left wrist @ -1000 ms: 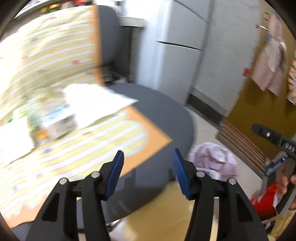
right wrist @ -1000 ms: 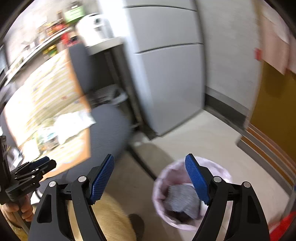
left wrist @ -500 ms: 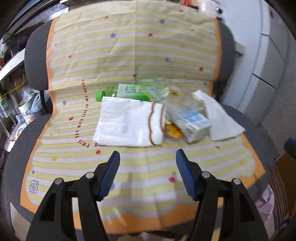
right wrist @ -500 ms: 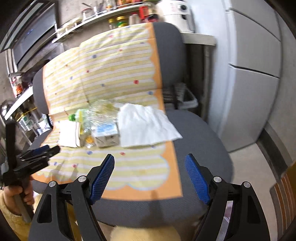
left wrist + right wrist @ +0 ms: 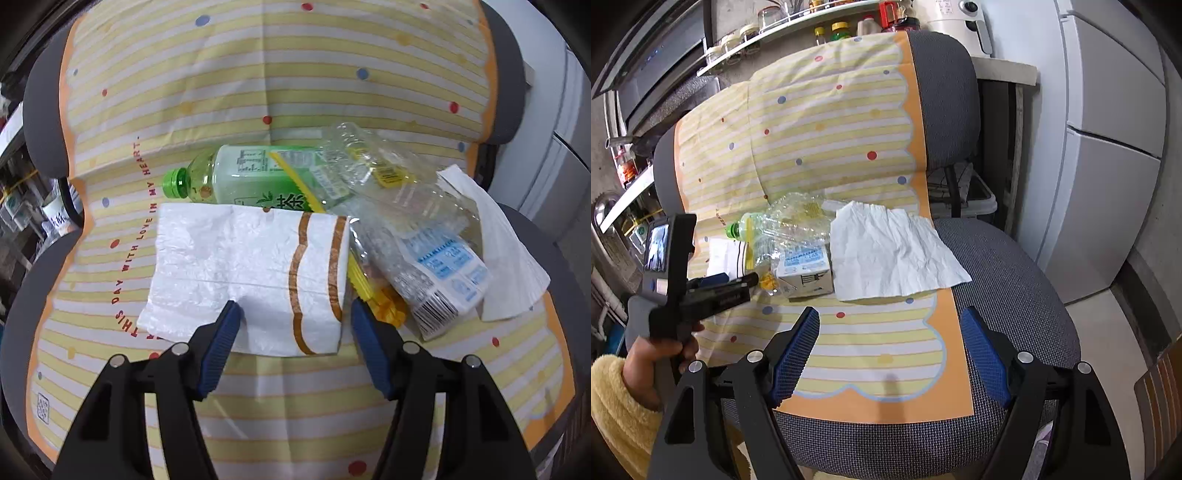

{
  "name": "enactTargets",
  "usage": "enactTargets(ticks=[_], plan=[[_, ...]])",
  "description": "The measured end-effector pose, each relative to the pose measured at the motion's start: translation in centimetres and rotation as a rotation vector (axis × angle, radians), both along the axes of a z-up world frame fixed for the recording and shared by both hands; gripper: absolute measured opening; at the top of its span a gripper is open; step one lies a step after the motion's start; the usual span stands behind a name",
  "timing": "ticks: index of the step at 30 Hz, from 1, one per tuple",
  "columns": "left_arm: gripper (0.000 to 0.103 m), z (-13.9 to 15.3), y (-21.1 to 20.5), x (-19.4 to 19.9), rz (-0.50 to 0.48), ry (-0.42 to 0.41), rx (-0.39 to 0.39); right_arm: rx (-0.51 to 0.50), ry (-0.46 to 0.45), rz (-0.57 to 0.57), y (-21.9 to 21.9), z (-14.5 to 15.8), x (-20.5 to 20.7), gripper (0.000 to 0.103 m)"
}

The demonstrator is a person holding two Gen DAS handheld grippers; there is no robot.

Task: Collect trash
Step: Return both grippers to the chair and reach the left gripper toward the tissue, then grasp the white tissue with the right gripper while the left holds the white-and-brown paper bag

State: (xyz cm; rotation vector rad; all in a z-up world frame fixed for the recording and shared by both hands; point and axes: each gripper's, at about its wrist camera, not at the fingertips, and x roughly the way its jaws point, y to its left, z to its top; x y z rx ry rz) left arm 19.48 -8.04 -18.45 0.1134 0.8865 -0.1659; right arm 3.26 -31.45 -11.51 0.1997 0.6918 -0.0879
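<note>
Trash lies on a striped yellow cloth (image 5: 295,406) over an office chair seat. A white plastic bag with brown stripes (image 5: 243,273) lies just ahead of my open left gripper (image 5: 295,321). Behind it lies a green tea bottle (image 5: 243,173), a crushed clear bottle (image 5: 384,192), a small white and blue carton (image 5: 447,284), a yellow wrapper (image 5: 384,306) and a white paper napkin (image 5: 506,251). My right gripper (image 5: 890,350) is open and empty over the cloth's front, with the napkin (image 5: 890,251) and carton (image 5: 805,269) beyond it. The left gripper (image 5: 713,288) shows at its left.
The grey chair (image 5: 997,280) has a cloth-draped backrest (image 5: 827,129). A white cabinet (image 5: 1108,147) stands to the right, with a shelf of jars (image 5: 798,18) behind. A grey bin (image 5: 964,195) sits under the desk behind the chair. Tile floor (image 5: 1108,339) lies at the right.
Both views swung from the floor and the pink-lined trash bin over to the chair. My left gripper has closed in on the white bag; both grippers stay open.
</note>
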Motion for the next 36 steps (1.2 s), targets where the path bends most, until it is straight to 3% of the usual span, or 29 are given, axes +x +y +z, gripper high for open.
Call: enactTargets(ticks=[1, 3, 4, 6, 12, 15, 20, 24, 32, 36], plan=[[0.053, -0.1, 0.1, 0.2, 0.001, 0.007, -0.001, -0.003, 0.002, 0.001, 0.1, -0.1, -0.1, 0.079], [0.029, 0.0, 0.6, 0.3, -0.015, 0.022, -0.019, -0.008, 0.002, 0.005, 0.3, -0.1, -0.2, 0.079], [0.012, 0.1, 1.1, 0.2, -0.032, 0.040, -0.048, -0.011, 0.001, 0.009, 0.4, 0.0, -0.3, 0.079], [0.004, 0.8, 2.6, -0.7, -0.057, 0.038, -0.093, -0.025, 0.001, 0.017, 0.8, 0.0, -0.5, 0.079], [0.000, 4.6, 8.2, -6.0, -0.150, -0.049, -0.278, -0.046, -0.004, 0.044, 1.6, -0.1, -0.4, 0.080], [0.000, 6.6, 10.0, -8.8, -0.184, -0.095, -0.334, -0.038, -0.003, 0.056, 1.9, -0.4, 0.1, 0.081], [0.000, 8.9, 10.9, -10.4, -0.172, -0.159, -0.351, -0.036, 0.016, 0.075, 2.1, -1.2, 1.8, 0.082], [0.000, 9.9, 10.4, -10.3, -0.149, -0.215, -0.318, -0.040, 0.027, 0.089, 2.0, -2.0, 3.9, 0.084], [0.000, 7.8, 10.1, -8.2, -0.133, -0.156, -0.336, -0.021, 0.078, 0.072, 0.3, -4.5, 10.8, 0.084], [0.000, 7.4, 9.9, -7.9, -0.136, -0.147, -0.331, 0.031, 0.164, 0.041, -1.3, -6.8, 13.8, 0.083]])
